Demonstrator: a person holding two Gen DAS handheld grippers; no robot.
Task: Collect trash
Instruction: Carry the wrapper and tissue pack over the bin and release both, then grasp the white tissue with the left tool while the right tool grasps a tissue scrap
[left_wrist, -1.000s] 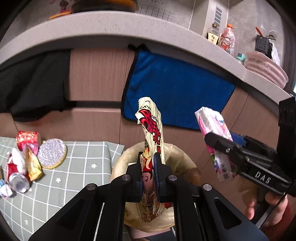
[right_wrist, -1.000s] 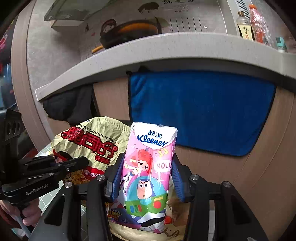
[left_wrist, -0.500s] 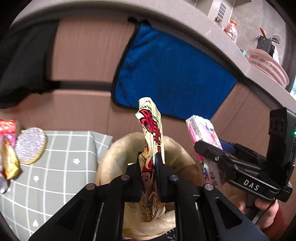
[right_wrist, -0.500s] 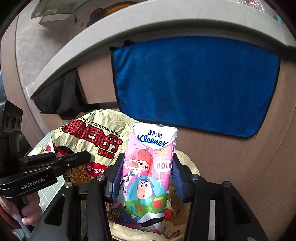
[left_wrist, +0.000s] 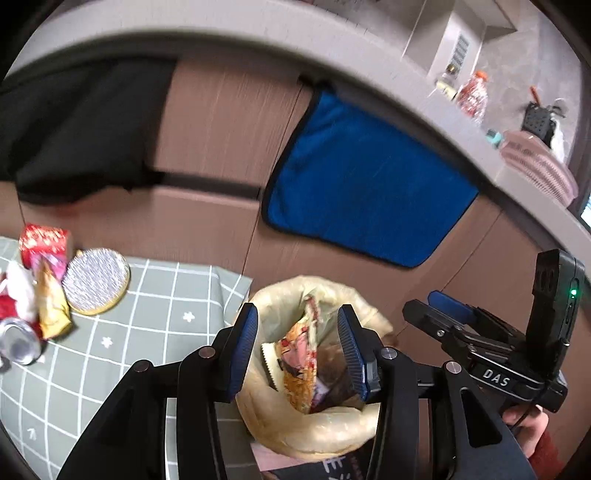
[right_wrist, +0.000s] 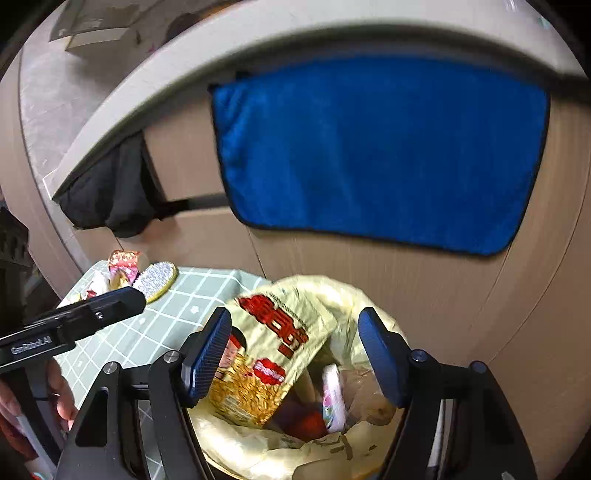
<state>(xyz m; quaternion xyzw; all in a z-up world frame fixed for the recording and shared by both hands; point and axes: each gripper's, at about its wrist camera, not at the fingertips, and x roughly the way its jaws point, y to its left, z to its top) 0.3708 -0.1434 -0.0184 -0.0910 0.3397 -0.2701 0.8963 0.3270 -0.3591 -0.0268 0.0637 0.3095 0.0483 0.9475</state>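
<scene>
Now both grippers' jaws, just opened wide, are seen empty; left gripper (left_wrist: 295, 347) is nearer the crushed silver can (left_wrist: 18, 343) & wrappers (left_wrist: 44, 291), off to its left; right gripper (right_wrist: 295, 354) is over the yellow-lined bin (right_wrist: 332, 454).

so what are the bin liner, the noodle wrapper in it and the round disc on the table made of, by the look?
Bin liner: thin, pale yellow plastic film, crumpled and soft-folded over the rim.
Noodle wrapper: glossy printed plastic film, creased, catching highlights.
Round disc: silver glittery face with a gold edge; likely foil-faced card or a lid, but that can't be settled.

"DAS" stands on the right tongs (left_wrist: 448, 314); "GenRobot.AI" on the left tongs (right_wrist: 122, 301).
</scene>
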